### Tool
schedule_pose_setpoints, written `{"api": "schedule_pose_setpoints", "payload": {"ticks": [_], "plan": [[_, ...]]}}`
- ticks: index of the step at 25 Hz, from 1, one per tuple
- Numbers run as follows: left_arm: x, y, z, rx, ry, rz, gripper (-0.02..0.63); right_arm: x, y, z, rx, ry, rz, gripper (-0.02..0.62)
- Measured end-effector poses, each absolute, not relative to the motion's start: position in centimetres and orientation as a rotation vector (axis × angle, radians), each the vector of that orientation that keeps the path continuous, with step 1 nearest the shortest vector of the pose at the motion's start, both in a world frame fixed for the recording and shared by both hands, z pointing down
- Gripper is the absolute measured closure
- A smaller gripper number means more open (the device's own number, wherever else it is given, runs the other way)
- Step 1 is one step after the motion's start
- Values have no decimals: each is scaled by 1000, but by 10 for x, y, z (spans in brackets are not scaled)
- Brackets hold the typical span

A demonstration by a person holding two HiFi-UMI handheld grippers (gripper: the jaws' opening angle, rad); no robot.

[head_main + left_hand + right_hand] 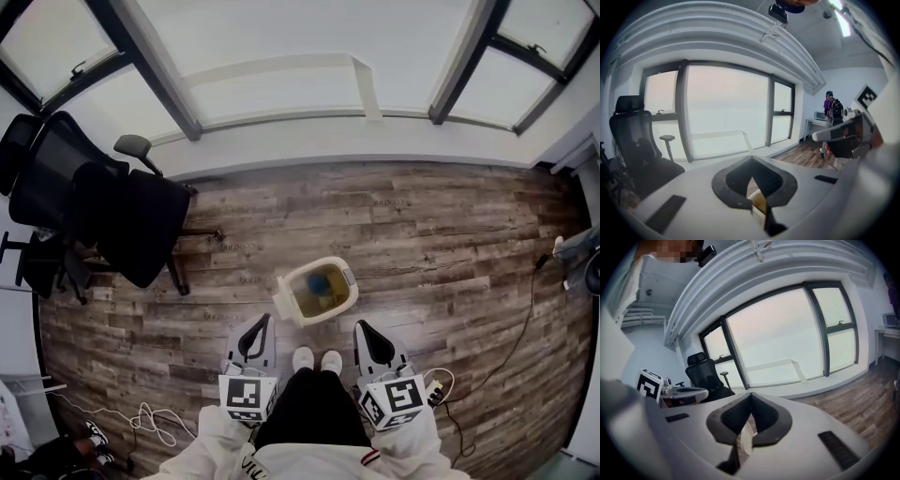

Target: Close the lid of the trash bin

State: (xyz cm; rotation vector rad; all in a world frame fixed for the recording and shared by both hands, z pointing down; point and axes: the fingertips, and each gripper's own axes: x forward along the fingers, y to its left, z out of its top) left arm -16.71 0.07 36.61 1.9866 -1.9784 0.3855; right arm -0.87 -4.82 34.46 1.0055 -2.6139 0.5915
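Black mesh office chair (103, 211) stands far left by the window. Next, the left gripper (265, 321), held low with jaws pressed together on nothing. Just ahead on the wood-plank floor (441, 244) sits the cream plastic trash bin (345, 281), mouth open. Its lid (281, 302) is raised at the left and seen edge-on, and something blue inside is too small to make out. The right gripper (357, 328) is likewise closed and empty. Both sleeves are cut off below.

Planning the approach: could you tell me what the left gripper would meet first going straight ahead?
Likely nothing near: the left gripper seems to point above the open trash bin, toward the window wall; depth is unclear.
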Motion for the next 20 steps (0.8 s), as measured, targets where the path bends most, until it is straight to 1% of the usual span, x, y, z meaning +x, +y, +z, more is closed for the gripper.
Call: {"api": "schedule_pose_setpoints", "payload": {"ticks": [5,20], "plan": [[-178,-11,415,1962,-1939,404,601,-24,-57,386,992,-2589,594,572],[-190,-17,567,1830,-1858,429,601,-10,-68,523,1076,-2479,663,572]]}}
